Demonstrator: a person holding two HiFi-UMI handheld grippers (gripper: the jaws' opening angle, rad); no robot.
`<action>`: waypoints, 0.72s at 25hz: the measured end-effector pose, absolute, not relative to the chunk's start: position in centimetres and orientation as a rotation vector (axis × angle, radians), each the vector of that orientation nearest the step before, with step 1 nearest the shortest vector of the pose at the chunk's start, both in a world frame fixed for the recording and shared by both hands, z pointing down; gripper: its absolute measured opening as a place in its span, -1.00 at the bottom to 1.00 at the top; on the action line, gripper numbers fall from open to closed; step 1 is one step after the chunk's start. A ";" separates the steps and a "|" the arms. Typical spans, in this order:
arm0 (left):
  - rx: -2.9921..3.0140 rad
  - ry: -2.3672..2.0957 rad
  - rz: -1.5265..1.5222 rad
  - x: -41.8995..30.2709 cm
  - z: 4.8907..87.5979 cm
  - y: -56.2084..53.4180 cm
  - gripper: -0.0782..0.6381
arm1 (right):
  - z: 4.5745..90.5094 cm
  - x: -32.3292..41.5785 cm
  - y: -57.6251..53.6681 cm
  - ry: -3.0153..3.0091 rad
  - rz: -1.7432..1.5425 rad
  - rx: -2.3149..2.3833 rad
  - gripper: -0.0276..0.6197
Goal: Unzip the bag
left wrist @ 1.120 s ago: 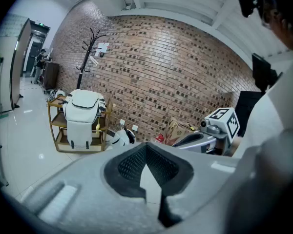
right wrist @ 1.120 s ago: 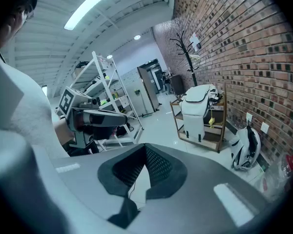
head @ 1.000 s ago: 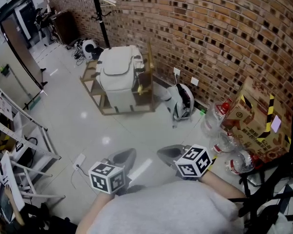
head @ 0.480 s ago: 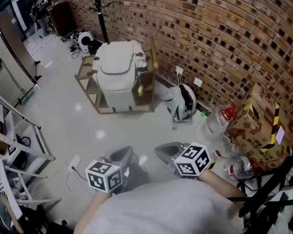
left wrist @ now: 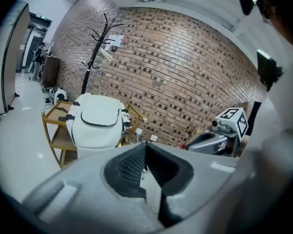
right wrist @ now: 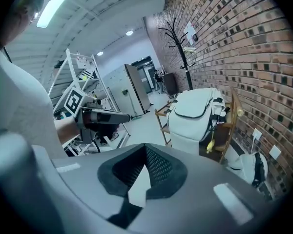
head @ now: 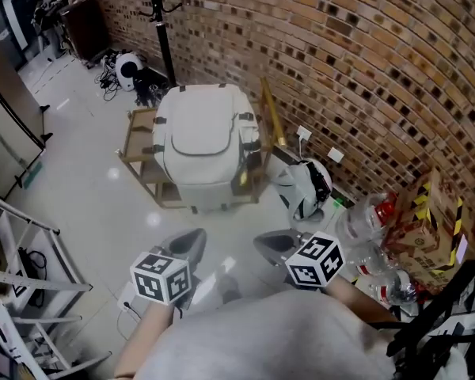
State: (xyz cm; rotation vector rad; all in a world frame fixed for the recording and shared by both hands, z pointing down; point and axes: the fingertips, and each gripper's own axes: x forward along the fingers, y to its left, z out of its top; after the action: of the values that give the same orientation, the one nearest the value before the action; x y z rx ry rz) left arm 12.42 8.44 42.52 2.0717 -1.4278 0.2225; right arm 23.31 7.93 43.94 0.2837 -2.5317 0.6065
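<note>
The brick wall (head: 364, 70) ran behind everything. In front of it the white bag (head: 206, 145) stood upright on a wooden rack (head: 133, 139), with its long axis vertical and its front pocket turned toward us. We held both grippers low, near our body and well apart from the bag, pointing toward it and a little downward. The left gripper (head: 191, 242) had its jaws closed on nothing, and the right gripper (head: 267, 245) likewise. Our grey top (head: 269, 339) hid most of both forearms. We could not make out the zipper pull.
</note>
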 end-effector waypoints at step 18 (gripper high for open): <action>2.082 -1.393 0.211 6.0 43.1 -2.9 -0.78 | 43.4 16.1 -4.5 -2.556 0.561 0.251 -0.65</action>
State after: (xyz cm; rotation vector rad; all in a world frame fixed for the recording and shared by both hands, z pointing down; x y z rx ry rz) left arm 5.99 -2.92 43.11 2.0819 -1.3928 0.2110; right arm 16.07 -4.52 43.42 0.2505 -2.5565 0.5605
